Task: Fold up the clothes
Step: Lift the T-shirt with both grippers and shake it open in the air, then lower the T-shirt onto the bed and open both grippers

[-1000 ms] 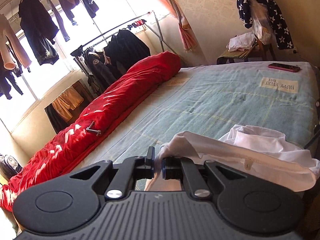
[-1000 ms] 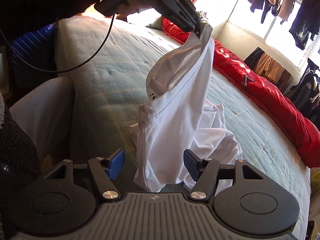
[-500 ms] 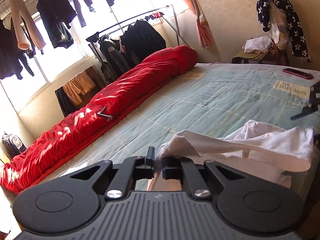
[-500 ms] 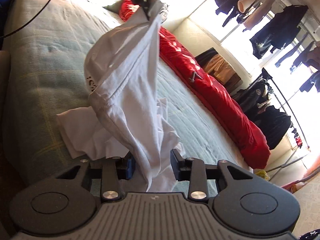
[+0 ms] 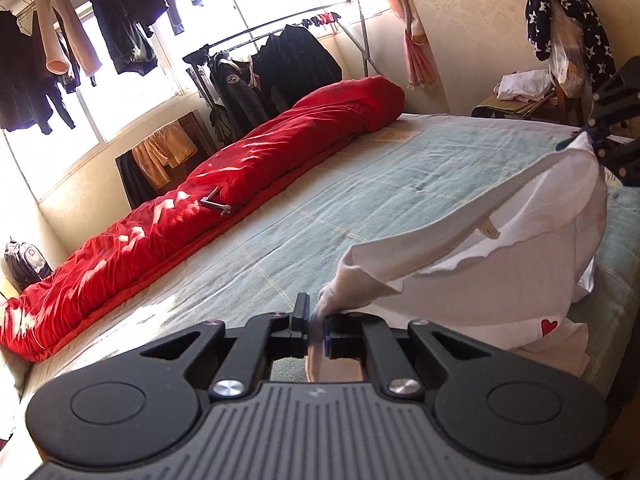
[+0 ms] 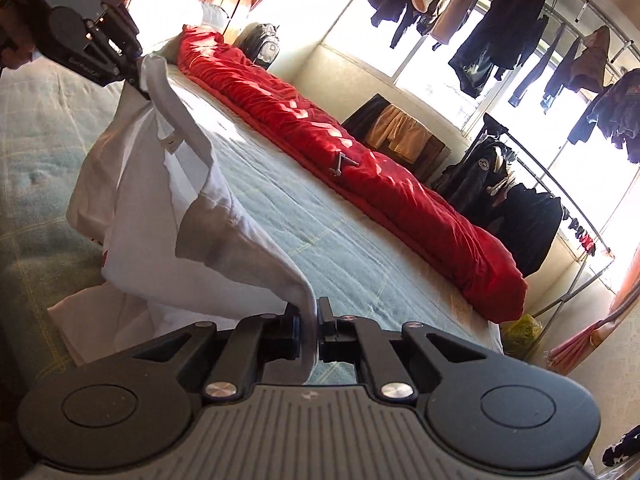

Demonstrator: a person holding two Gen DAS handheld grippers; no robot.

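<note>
A white T-shirt with a small red heart hangs stretched between my two grippers above the pale green bed cover. My left gripper is shut on one end of the shirt. In the right wrist view my right gripper has its jaws closing, with the pads pressing on the other end of the T-shirt. The right gripper shows at the far right of the left wrist view, and the left gripper at the upper left of the right one. The shirt's lower part rests on the bed.
A long red quilt lies rolled along the bed's far side, with a metal clip on it. A clothes rack with dark jackets stands by the window. A chair with clothes sits at the bed's far corner.
My right gripper has closed on the hanging end of the shirt and lifted it to the right. The shirt now spans between both grippers. My left gripper kept its grip and shifted slightly.
</note>
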